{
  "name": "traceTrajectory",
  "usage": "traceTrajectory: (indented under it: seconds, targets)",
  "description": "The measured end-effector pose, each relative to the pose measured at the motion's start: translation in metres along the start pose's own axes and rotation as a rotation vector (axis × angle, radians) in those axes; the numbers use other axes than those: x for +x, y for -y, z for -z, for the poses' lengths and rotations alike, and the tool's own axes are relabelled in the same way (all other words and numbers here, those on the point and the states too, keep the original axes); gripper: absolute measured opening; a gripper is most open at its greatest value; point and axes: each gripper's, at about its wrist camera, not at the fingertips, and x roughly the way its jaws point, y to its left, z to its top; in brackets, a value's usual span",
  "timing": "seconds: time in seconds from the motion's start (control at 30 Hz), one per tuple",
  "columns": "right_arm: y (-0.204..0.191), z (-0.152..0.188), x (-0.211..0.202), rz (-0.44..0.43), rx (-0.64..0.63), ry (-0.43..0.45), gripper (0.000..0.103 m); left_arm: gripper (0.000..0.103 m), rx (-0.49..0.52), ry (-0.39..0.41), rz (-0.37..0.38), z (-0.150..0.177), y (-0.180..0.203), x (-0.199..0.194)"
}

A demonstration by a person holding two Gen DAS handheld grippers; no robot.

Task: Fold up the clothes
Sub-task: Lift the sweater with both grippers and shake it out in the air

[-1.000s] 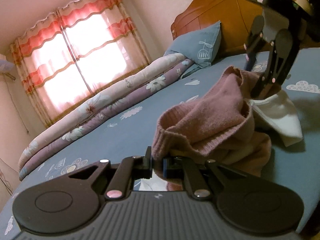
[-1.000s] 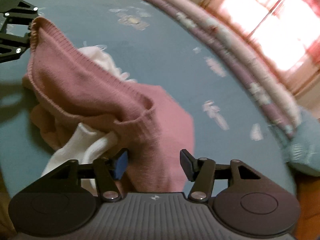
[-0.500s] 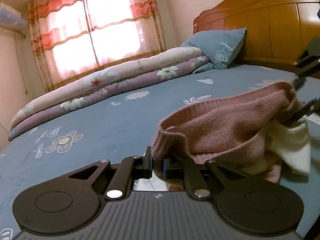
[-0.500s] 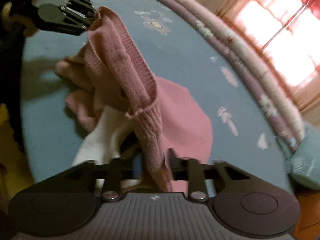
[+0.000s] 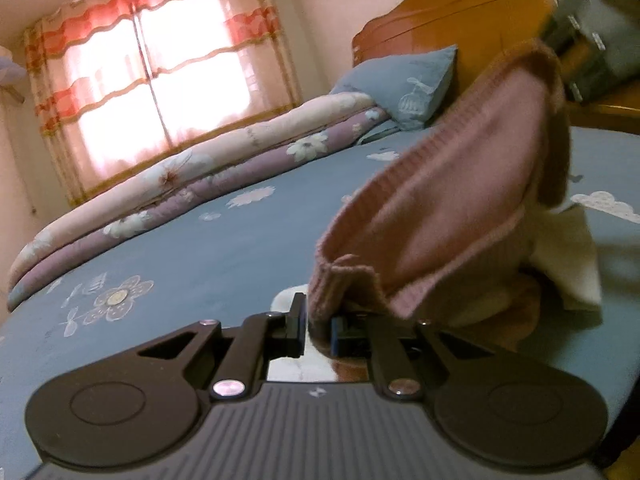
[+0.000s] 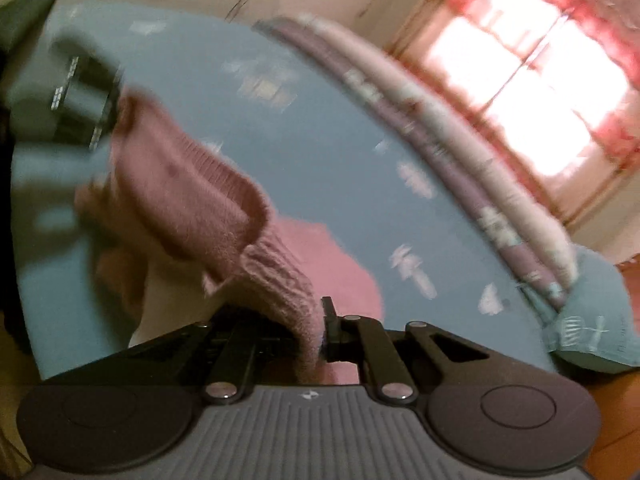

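A pink knit sweater (image 5: 460,200) hangs stretched between both grippers above the blue bed sheet (image 5: 200,248). My left gripper (image 5: 316,320) pinches one ribbed edge; its jaws are opening slightly with the knit still pressed between them. My right gripper (image 6: 318,328) is closing, its pads pressing on the other ribbed edge of the sweater (image 6: 192,176). It shows as a blur at the top right of the left wrist view (image 5: 580,52). The left gripper (image 6: 88,96) is blurred at the sweater's far end. A white garment (image 5: 572,264) lies under the sweater.
A rolled floral quilt (image 5: 200,172) runs along the far side of the bed below a curtained window (image 5: 160,80). A blue pillow (image 5: 412,84) leans on the wooden headboard (image 5: 460,12). More pink cloth (image 6: 328,256) lies on the sheet.
My right gripper went from open beside the sweater's hem to shut on it, then rose, pulling the knit taut and off the bed. The left gripper kept its grip and swung slightly.
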Motion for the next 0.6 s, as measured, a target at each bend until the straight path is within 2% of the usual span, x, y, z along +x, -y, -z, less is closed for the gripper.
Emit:
traceTrajectory:
  seconds: [0.2, 0.5, 0.57, 0.6]
  targets:
    - [0.024, -0.033, -0.039, 0.047, 0.097, 0.062, 0.011, 0.013, 0.064, 0.048, 0.032, 0.002, 0.016, -0.010]
    - [0.005, -0.049, -0.057, 0.046, 0.061, 0.032, 0.011, 0.016, 0.200, 0.049, 0.017, 0.008, 0.036, -0.003]
    - [0.001, -0.049, -0.058, 0.039, 0.057, 0.019, 0.011, 0.014, 0.215, 0.055, 0.013, 0.007, 0.039, 0.001]
    - [0.001, -0.048, -0.058, 0.034, 0.061, 0.012, 0.011, 0.010, 0.194, 0.044, 0.026, 0.005, 0.037, 0.004]
